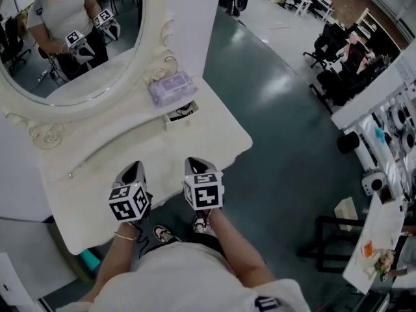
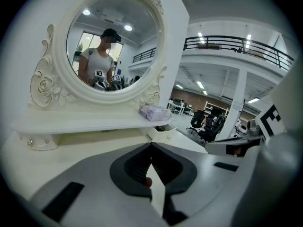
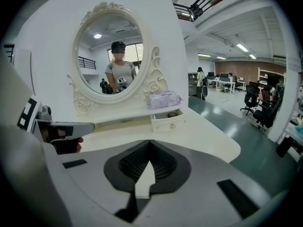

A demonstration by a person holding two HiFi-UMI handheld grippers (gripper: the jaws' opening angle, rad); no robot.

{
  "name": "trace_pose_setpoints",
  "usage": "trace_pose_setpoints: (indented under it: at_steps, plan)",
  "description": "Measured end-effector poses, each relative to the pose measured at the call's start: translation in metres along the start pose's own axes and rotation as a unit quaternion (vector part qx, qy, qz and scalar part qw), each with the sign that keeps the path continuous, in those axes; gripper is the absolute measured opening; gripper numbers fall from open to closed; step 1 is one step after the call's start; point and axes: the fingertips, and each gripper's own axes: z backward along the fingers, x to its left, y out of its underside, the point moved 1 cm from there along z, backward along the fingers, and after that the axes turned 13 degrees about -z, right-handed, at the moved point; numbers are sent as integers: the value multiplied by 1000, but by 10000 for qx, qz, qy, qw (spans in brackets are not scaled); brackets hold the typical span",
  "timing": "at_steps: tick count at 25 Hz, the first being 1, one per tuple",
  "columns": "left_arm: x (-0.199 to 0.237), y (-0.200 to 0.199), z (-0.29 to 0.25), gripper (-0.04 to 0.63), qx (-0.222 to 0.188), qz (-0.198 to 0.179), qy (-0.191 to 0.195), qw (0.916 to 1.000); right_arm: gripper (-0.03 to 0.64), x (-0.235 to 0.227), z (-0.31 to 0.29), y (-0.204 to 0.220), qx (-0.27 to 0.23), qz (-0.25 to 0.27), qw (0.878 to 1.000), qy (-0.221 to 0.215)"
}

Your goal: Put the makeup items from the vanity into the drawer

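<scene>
The white vanity (image 1: 140,149) stands against the wall with its oval mirror (image 1: 65,38) above a narrow shelf (image 1: 114,112). At the shelf's right end lies a lavender soft pack (image 1: 172,88), and directly below it the small drawer (image 1: 182,117) is pulled open. Inside the drawer a few small dark makeup items (image 1: 184,110) show; from the right gripper view 1 of them looks round, but they are too small to name. The 2 grippers hang side by side over the near edge of the tabletop, well short of the drawer and touching nothing on it. The left gripper (image 1: 135,166) has its jaws closed tip to tip, with no item from the vanity pinched at the tips; a small reddish spot sits low in the gap behind them, and what it is cannot be told. The right gripper (image 1: 195,162) also has its jaws fully together and holds nothing. Both point forward and somewhat down toward the mirror, which reflects the person with both grippers held at waist height. To the right of the vanity lies grey-green floor (image 1: 279,122), with dark office chairs (image 1: 331,47) farther off.
</scene>
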Motion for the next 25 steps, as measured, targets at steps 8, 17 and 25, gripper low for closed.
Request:
trace_pose_setpoints:
  at_steps: [8, 17, 25]
  plan:
    - [-19, -6, -14, 3, 14, -98, 49, 9999, 17, -15, -1, -2, 71, -46, 9999, -82]
    - [-26, -10, -25, 3, 6, -113, 53, 9999, 17, -29, -6, -2, 108, -93, 9999, -20]
    - [-22, -11, -26, 3, 14, -108, -8, 9999, 17, -32, -8, -4, 127, -166, 9998, -13]
